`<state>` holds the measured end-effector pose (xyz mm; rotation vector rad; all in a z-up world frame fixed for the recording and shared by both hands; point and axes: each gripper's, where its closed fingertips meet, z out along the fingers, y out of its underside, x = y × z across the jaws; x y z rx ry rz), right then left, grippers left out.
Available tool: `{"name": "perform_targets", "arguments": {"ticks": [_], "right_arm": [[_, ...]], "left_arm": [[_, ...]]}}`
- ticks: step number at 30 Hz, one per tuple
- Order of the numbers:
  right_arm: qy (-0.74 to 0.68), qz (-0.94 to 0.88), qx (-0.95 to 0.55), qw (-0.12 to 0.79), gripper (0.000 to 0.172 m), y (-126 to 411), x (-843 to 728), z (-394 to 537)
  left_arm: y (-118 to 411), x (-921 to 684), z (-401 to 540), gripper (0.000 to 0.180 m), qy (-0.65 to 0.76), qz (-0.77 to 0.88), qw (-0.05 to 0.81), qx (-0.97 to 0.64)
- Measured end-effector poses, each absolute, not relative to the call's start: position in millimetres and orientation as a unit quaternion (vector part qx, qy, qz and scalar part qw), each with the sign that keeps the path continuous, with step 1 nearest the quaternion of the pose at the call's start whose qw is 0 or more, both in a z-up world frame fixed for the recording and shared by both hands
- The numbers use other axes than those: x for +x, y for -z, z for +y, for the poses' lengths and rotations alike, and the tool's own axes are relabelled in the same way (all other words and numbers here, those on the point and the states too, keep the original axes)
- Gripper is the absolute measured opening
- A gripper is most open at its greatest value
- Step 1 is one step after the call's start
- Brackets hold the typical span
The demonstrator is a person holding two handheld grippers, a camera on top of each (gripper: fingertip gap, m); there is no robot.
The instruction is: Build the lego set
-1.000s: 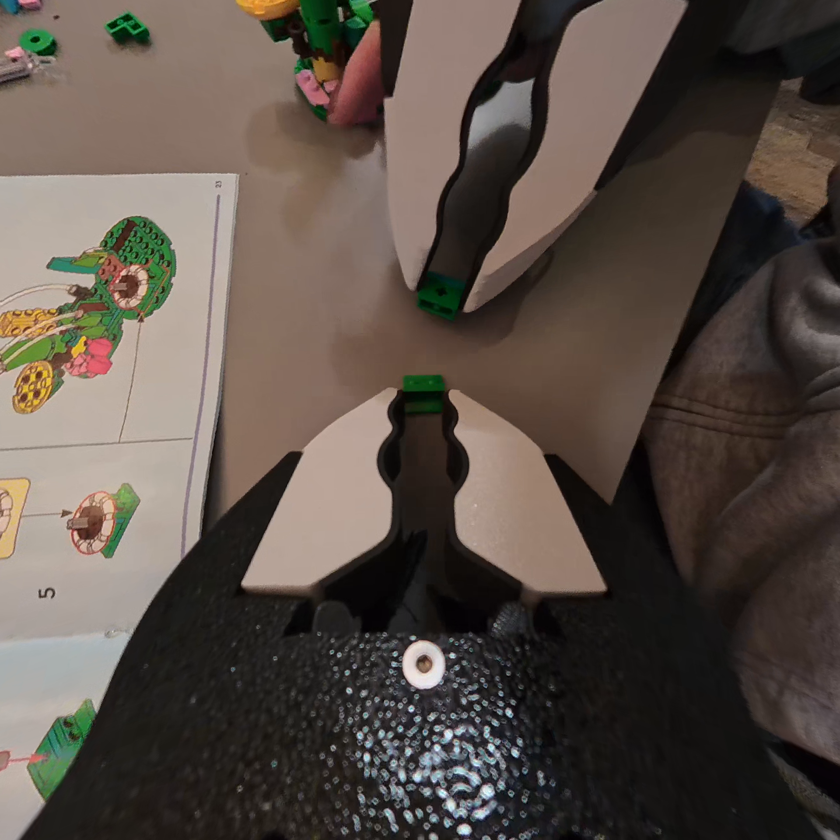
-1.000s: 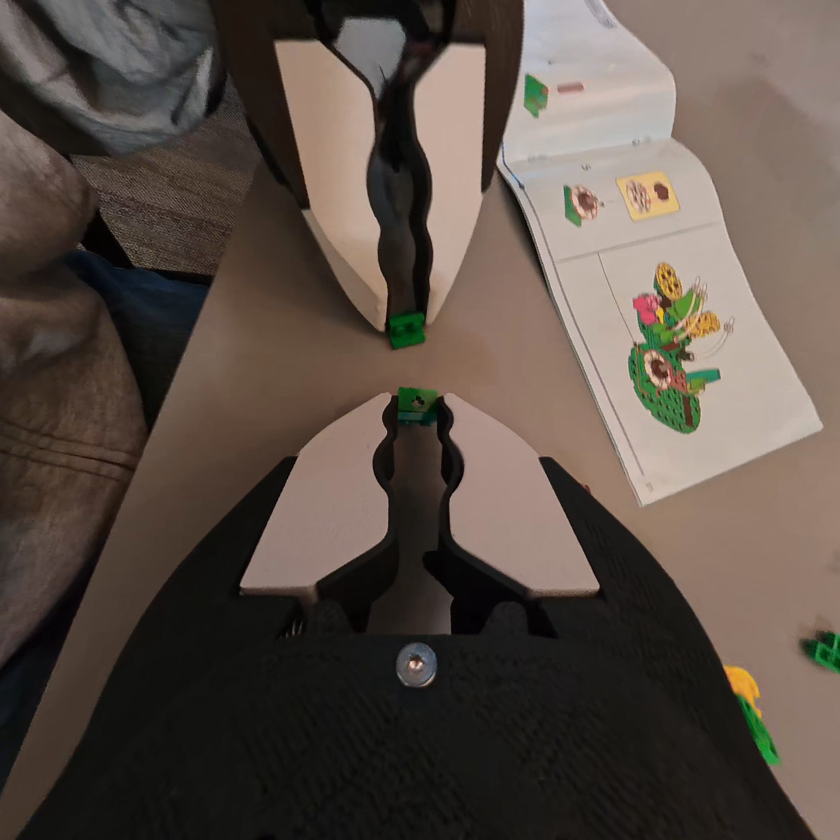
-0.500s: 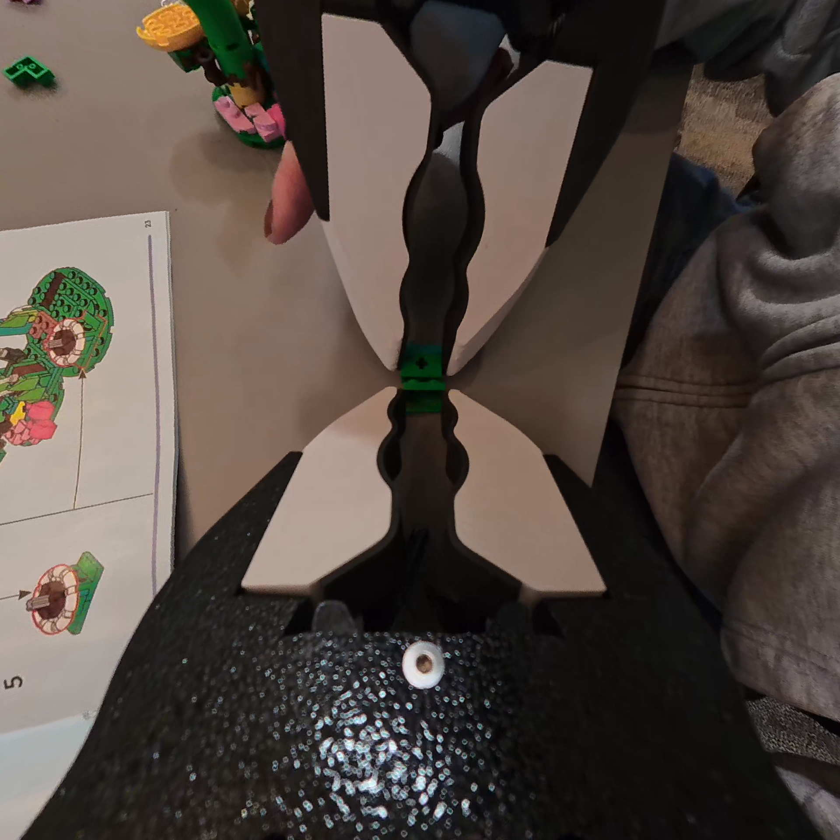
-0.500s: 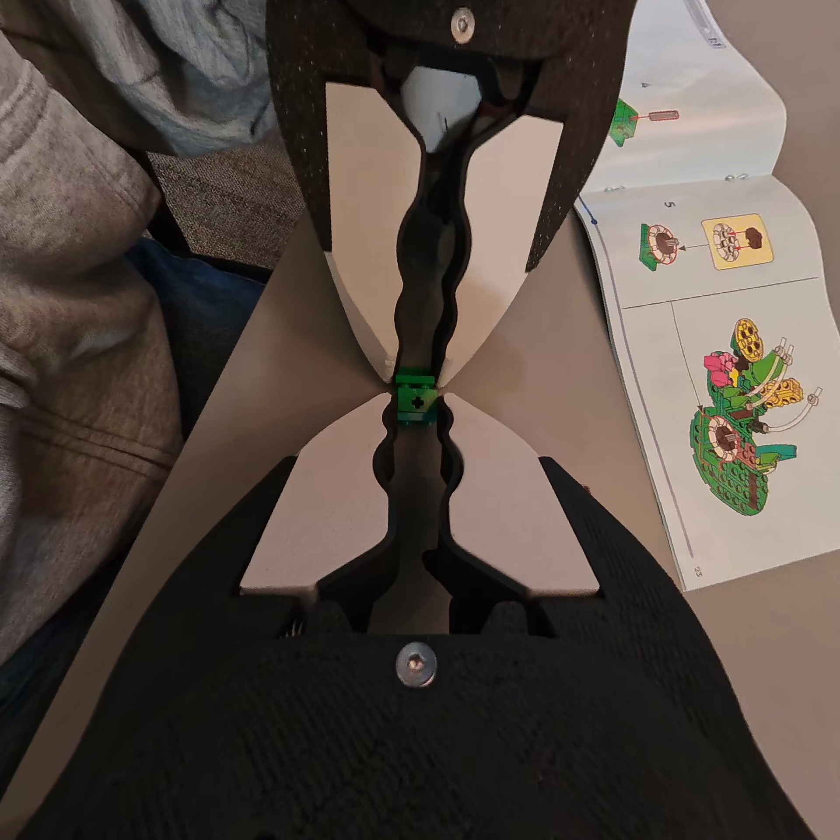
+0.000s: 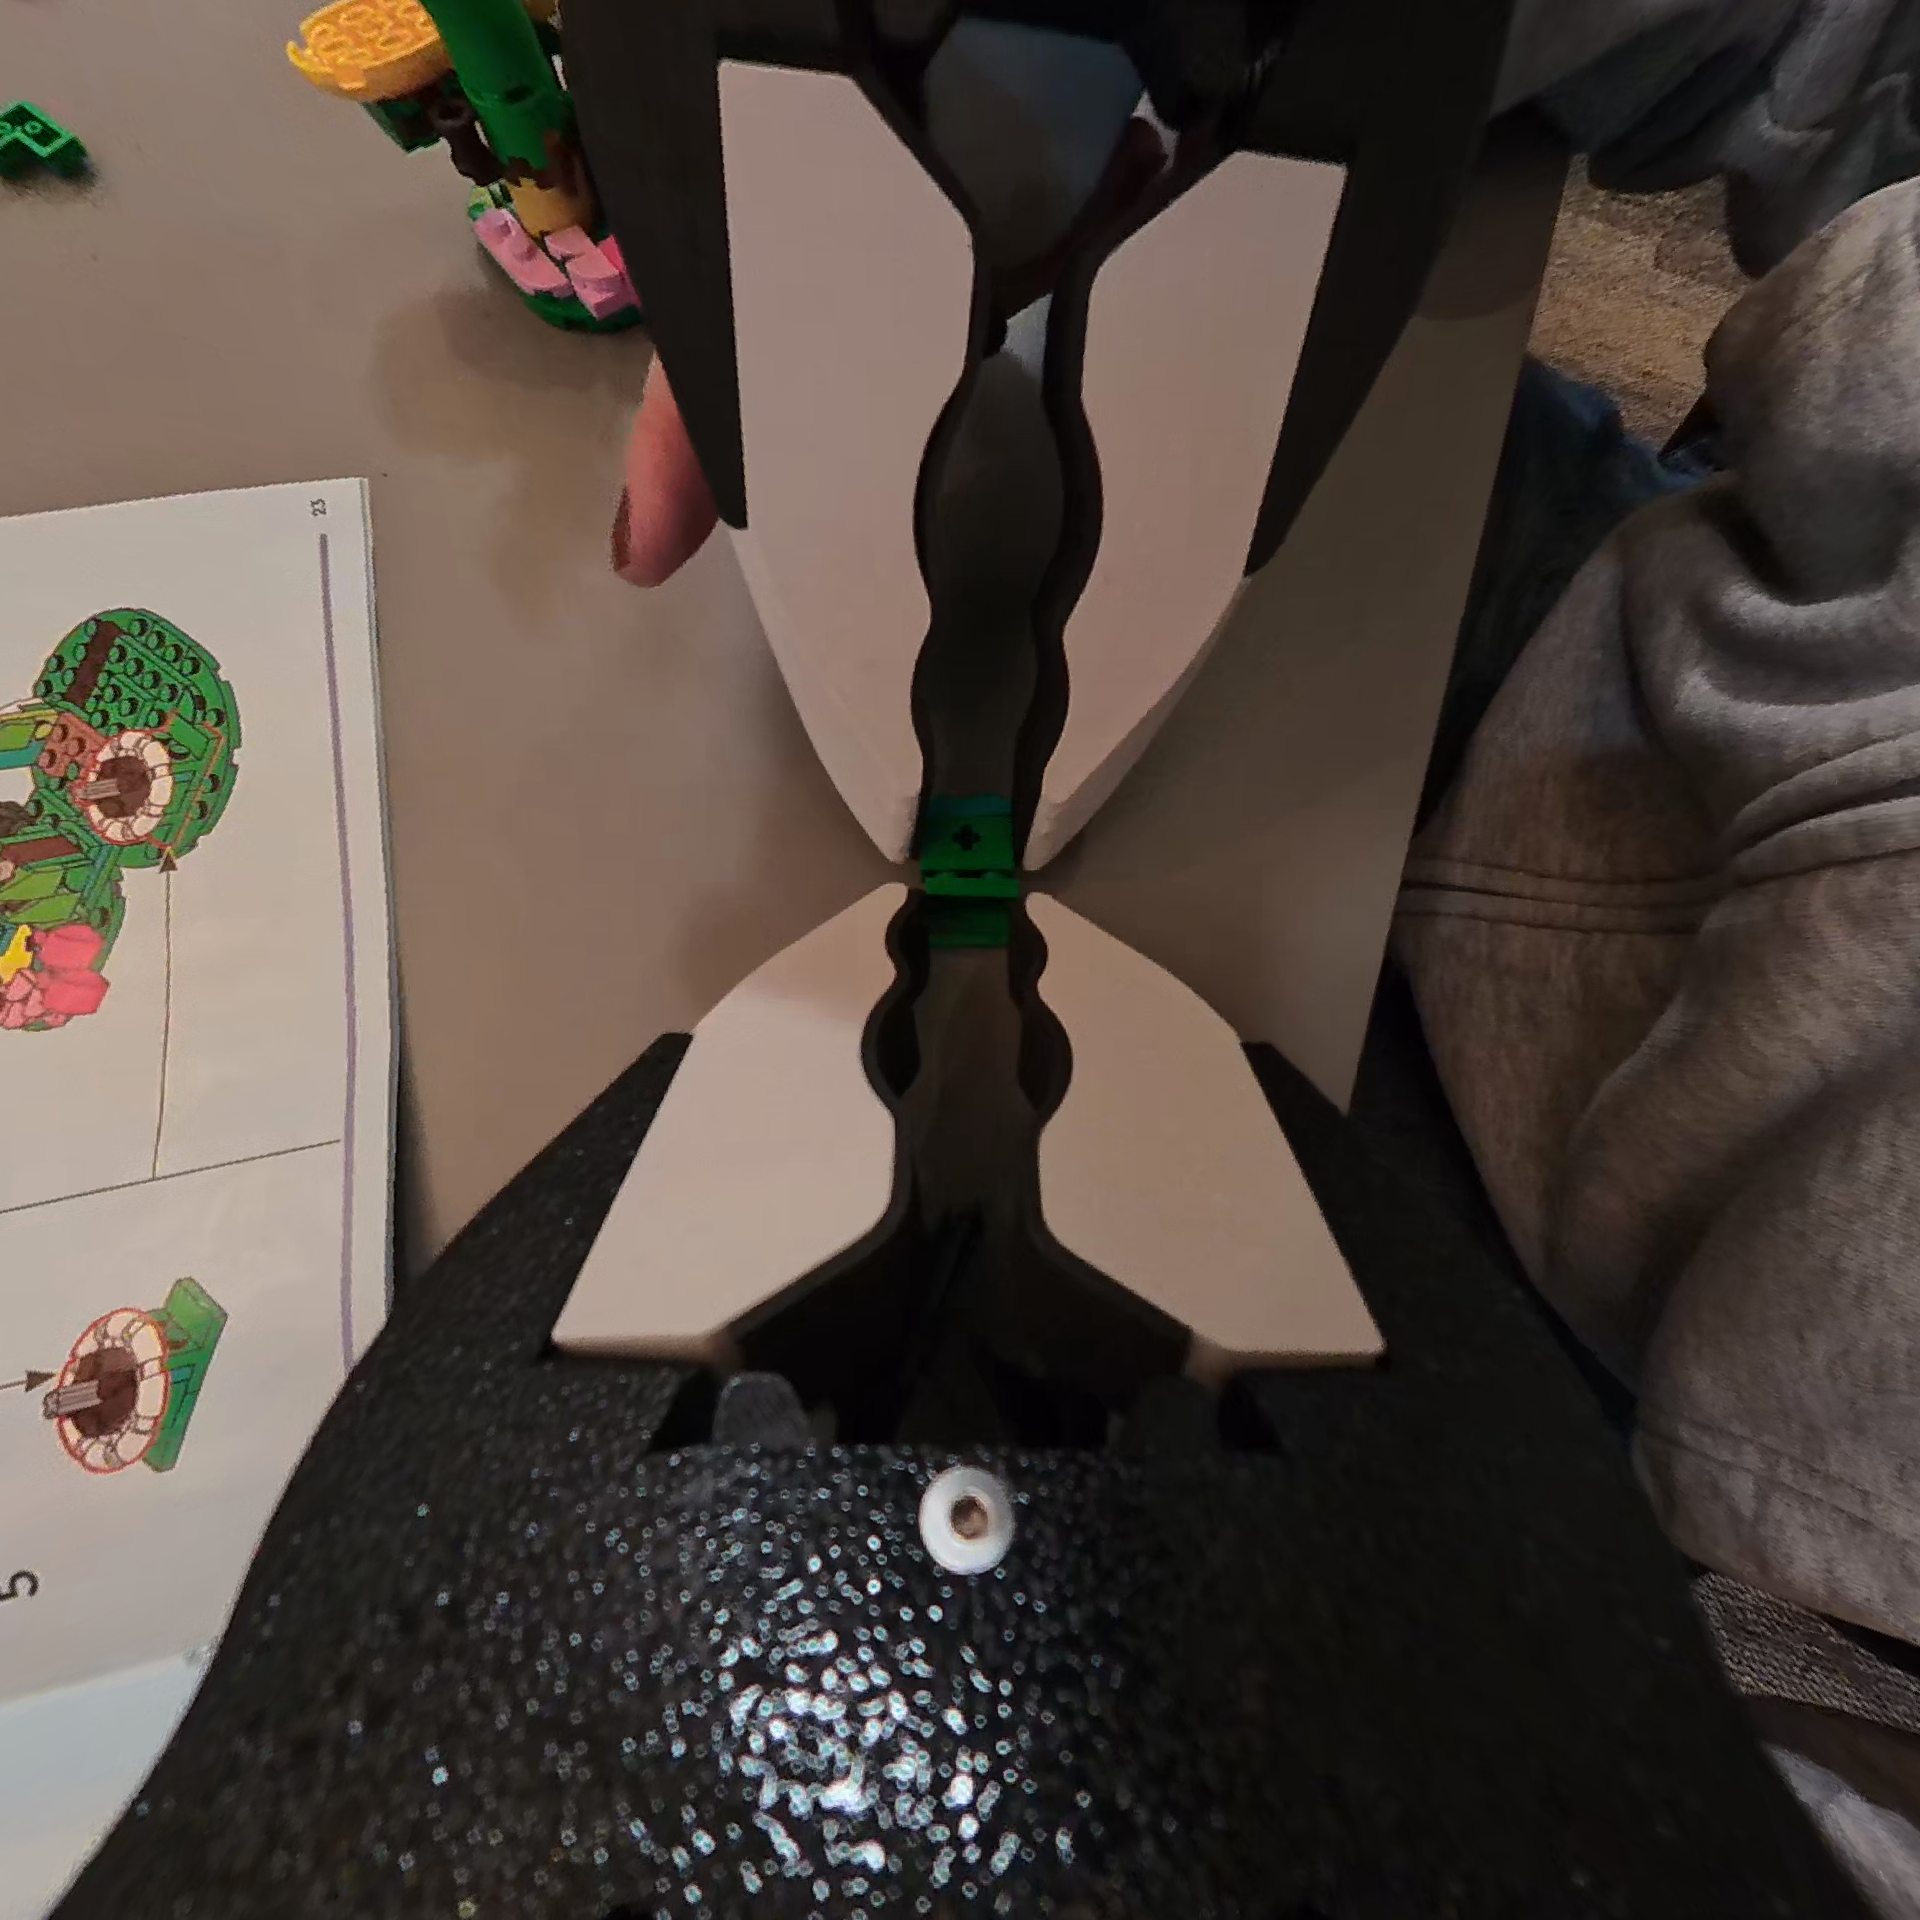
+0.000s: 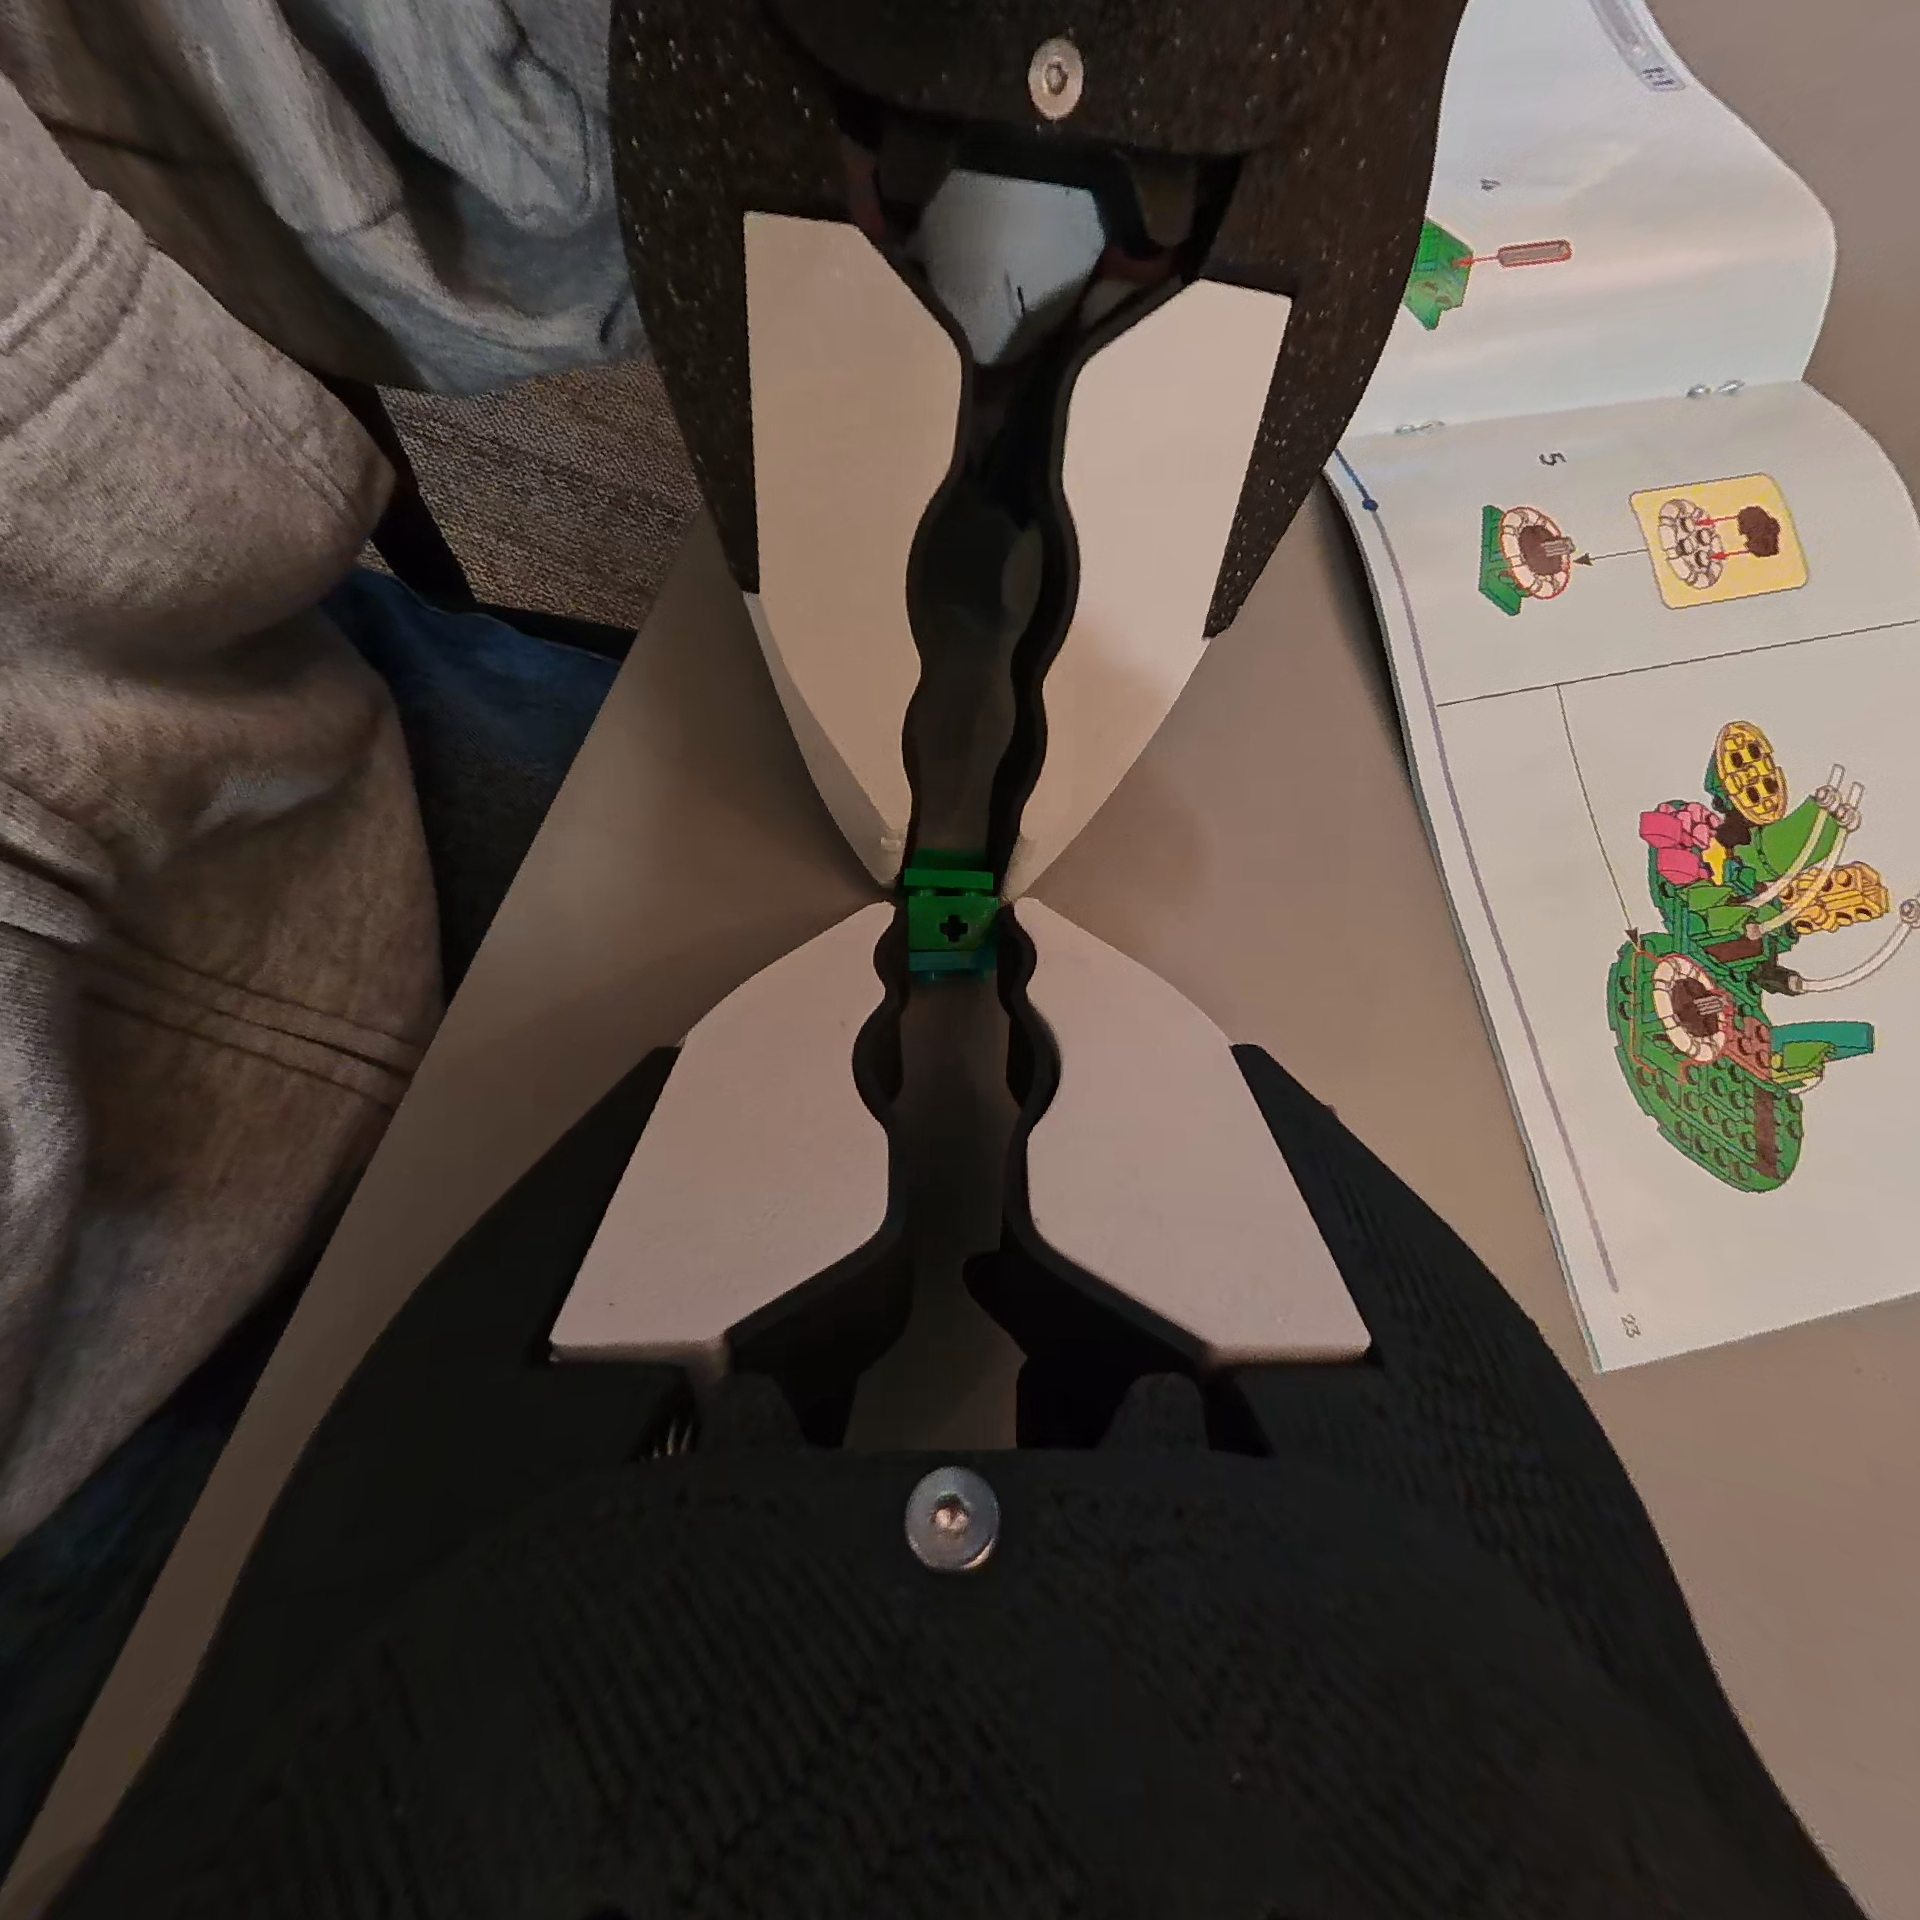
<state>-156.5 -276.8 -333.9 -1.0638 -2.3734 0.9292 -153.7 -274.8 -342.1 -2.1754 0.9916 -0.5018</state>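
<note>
left gripper (image 5: pixel 966 920): nearest in left wrist view; fingers clenched on small green plate (image 5: pixel 968 914), pads pressed on its sides
right gripper (image 6: pixel 951 940): nearest in right wrist view; fingers clenched on green brick with cross hole (image 6: pixel 948 928), teal plate (image 6: pixel 943 971) under it toward the camera
junction: tips of both grippers nose to nose above grey table (image 5: pixel 540 727); plate and brick touching, face to face; fully seated or not, cannot tell
progress: two pieces brought together and in contact; both grips on, neither released
left of junction, left wrist view: open instruction booklet (image 5: pixel 177 935) flat on table
far left: half-built flower model (image 5: pixel 499 156), green, yellow and pink; loose green piece (image 5: pixel 36 140) beyond
right edge: person's grey sleeve (image 5: pixel 1662 935)
</note>
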Motion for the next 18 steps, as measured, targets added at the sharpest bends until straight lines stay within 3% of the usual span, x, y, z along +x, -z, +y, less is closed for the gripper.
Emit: {"name": "perform_targets", "arguments": {"ticks": [12,18], "right_arm": [[-0.333,-0.839,-0.388,0.188,0.015,335.3,-157.8,-278.8],[-0.335,-0.84,-0.385,0.184,0.028,335.4,-153.2,-277.7]], "left_arm": [[342.5,-152.5,-274.6,0.016,0.19,0.376,0.342,-0.84],[342.8,-151.6,-274.5,0.016,0.192,0.379,0.342,-0.838]]}}
